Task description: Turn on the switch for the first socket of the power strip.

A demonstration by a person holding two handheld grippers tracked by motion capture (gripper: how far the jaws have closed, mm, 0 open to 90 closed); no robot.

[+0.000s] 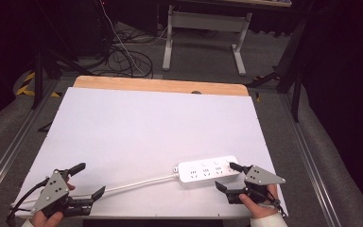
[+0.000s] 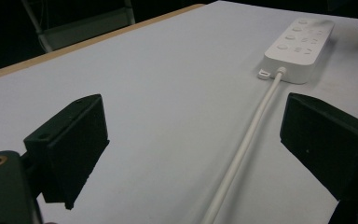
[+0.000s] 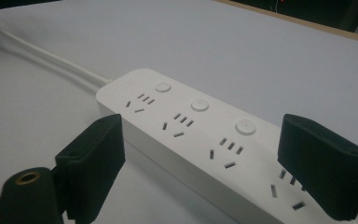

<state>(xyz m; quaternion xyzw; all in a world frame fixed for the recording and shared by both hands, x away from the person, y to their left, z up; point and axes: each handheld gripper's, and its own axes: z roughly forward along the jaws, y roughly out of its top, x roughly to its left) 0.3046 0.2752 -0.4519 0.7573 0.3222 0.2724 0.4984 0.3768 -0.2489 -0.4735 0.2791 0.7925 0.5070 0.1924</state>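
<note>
A white power strip (image 1: 209, 170) with several sockets and round buttons lies near the front right of the white table top (image 1: 137, 127). Its white cord (image 1: 137, 183) runs left toward the front left corner. My right gripper (image 1: 228, 177) is open, its jaws straddling the strip's right end (image 3: 242, 154) without touching it. My left gripper (image 1: 89, 180) is open at the front left, and the cord (image 2: 247, 144) passes between its jaws. From there the power strip (image 2: 298, 44) lies farther ahead.
The white sheet covers a wooden table whose bare edge (image 1: 160, 85) shows at the back. Behind it on the grey floor are loose cables (image 1: 123, 56) and a white desk frame (image 1: 203, 28). Metal rails (image 1: 312, 165) run along both sides.
</note>
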